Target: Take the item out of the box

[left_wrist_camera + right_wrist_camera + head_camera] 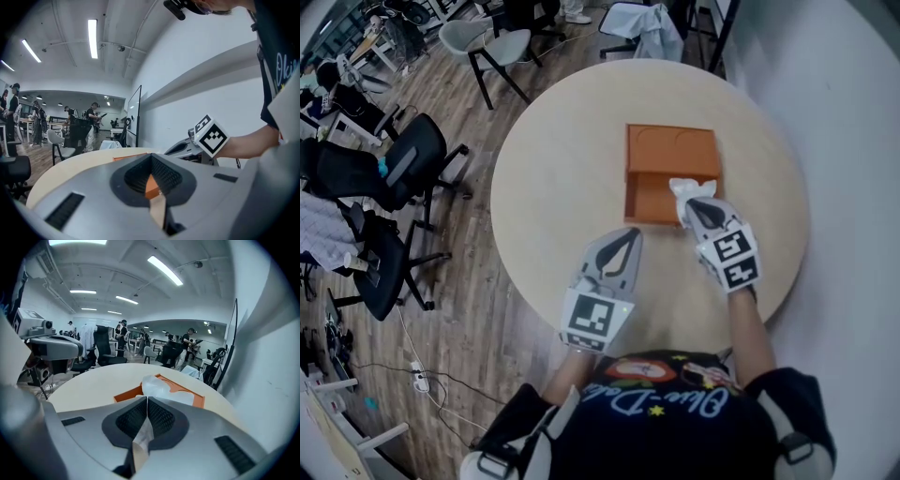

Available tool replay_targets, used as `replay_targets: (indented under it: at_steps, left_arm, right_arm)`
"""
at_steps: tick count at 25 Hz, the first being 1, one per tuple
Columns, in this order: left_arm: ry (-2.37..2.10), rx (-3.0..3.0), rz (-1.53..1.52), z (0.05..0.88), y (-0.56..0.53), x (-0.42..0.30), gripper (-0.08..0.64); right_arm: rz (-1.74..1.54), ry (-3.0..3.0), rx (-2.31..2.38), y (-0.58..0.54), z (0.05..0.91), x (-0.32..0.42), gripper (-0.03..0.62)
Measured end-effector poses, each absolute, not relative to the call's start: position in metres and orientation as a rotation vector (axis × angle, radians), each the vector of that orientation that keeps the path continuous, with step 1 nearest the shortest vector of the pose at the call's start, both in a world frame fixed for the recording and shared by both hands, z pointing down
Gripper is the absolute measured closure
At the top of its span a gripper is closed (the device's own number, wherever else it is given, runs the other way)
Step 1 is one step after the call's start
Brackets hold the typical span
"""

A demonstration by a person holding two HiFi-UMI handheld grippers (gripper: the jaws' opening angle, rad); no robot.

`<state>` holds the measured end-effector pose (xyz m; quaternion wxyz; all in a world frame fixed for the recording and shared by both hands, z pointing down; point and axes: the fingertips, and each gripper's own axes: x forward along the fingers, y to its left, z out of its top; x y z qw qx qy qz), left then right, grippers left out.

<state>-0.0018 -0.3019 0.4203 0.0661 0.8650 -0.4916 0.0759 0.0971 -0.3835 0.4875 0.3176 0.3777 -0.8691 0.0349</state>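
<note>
An open orange box [670,150] lies mid-table, with its lid flat behind the tray. My right gripper [694,206] is over the box's near right corner, shut on a crumpled white plastic-wrapped item [684,190]. In the right gripper view the item [161,387] bulges out past the closed tips [146,399], above the box [125,396]. My left gripper [626,239] is shut and hangs just short of the box's near left corner. Its own view shows only a thin slit at the tips [151,157], with nothing visibly clamped there.
The round beige table [553,187] ends close to a white wall on the right. Black office chairs [394,169] and a grey chair [487,42] stand on the wooden floor to the left. Several people stand far back in the room [122,336].
</note>
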Motion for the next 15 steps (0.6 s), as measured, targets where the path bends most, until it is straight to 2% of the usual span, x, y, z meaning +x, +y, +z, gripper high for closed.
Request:
replay_targets:
  at_steps: [15]
  left_arm:
    - [-1.543,2.615,0.273,0.408,-0.289,-0.001,0.575]
  right_arm:
    - [0.03,-2.459,1.066,-0.34,0.43,0.098,0.588]
